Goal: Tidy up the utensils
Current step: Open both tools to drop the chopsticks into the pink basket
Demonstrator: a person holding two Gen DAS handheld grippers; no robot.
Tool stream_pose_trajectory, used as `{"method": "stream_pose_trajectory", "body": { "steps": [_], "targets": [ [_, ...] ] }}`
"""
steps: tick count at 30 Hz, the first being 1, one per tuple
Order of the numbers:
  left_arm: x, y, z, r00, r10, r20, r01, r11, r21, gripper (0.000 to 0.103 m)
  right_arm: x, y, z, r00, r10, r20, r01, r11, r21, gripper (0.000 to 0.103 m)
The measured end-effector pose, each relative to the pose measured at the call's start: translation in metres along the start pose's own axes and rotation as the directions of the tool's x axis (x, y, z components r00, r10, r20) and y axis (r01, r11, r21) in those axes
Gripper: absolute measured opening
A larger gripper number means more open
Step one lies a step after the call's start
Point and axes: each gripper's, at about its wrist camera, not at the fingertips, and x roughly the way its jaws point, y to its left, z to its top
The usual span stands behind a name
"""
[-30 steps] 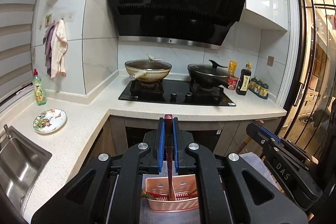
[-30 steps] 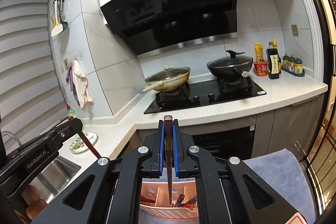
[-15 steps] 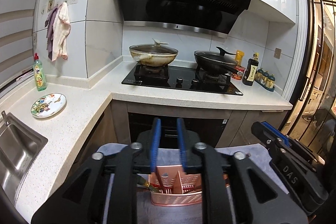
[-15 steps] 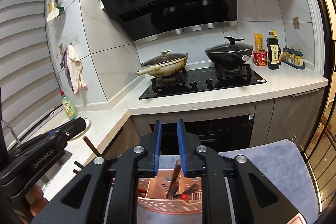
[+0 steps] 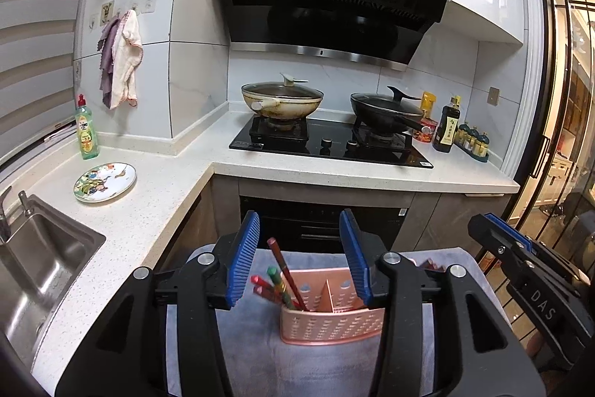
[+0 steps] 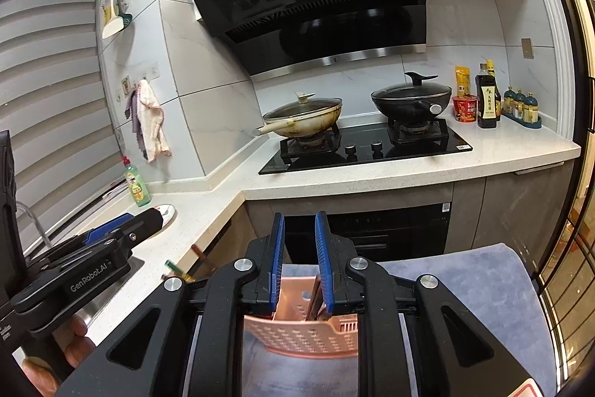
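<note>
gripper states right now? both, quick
Left hand-held gripper: open, holding nothing, above the pink utensil basket.
Right hand-held gripper: open, holding nothing, above the same basket.

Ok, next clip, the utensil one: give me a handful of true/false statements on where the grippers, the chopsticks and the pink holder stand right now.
1. The left gripper is open and holds nothing. True.
2. The pink holder lies tipped on its side on the counter. False: it stands upright on the grey mat.
3. Chopsticks lean in the holder's left compartment in the left wrist view. True.
4. The right gripper is clamped on a chopstick. False: its jaws stand apart, with the chopsticks below in the holder.
5. Both pans on the stove are uncovered. False: the cream pan and the black pan each carry a lid.
</note>
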Motion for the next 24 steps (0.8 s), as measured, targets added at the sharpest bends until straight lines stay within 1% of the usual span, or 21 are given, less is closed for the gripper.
{"method": "stream_pose_trajectory", "body": {
  "steps": [3,6,8,10,13,14,18,20,24],
  "targets": [
    [-0.013,0.001,-0.007,1.000,0.006,-0.001,-0.006,1.000,0.013,0.043,-0.018,0.005,-0.009,1.000,0.005,-0.003,-0.005,1.000,-0.012,0.018],
    [-0.032,0.003,-0.019,1.000,0.010,-0.010,-0.010,1.000,0.025,0.046,-0.037,0.008,-0.021,1.000,0.021,-0.013,-0.021,1.000,-0.015,0.018],
    [-0.043,0.004,-0.028,1.000,0.013,-0.020,-0.012,0.999,0.034,0.051,-0.048,0.010,-0.032,0.999,0.026,-0.030,-0.027,0.999,-0.021,0.018],
    [-0.055,0.005,-0.043,0.999,0.022,-0.030,-0.020,0.999,0.044,0.055,-0.061,0.013,-0.046,0.998,0.031,-0.054,-0.033,0.999,-0.032,0.018],
    [-0.069,0.007,-0.064,0.998,0.029,-0.050,-0.026,0.998,0.060,0.055,-0.078,0.019,-0.072,0.995,0.029,-0.092,-0.034,0.998,-0.050,0.018],
    [-0.074,0.009,-0.074,0.997,0.031,-0.068,-0.027,0.998,0.064,0.055,-0.083,0.020,-0.079,0.994,0.024,-0.104,-0.031,0.998,-0.058,0.019],
    [-0.087,0.013,-0.106,0.992,0.034,-0.120,-0.025,0.997,0.071,0.055,-0.103,0.025,-0.120,0.989,-0.012,-0.147,-0.002,0.995,-0.095,0.020],
    [-0.092,0.014,-0.122,0.989,0.038,-0.140,-0.027,0.997,0.076,0.055,-0.112,0.024,-0.140,0.984,-0.013,-0.175,-0.001,0.997,-0.078,0.025],
    [-0.101,0.013,-0.153,0.983,0.055,-0.175,-0.039,0.995,0.095,0.055,-0.124,0.021,-0.170,0.974,-0.008,-0.225,-0.003,0.999,-0.049,0.025]
  ]
}}
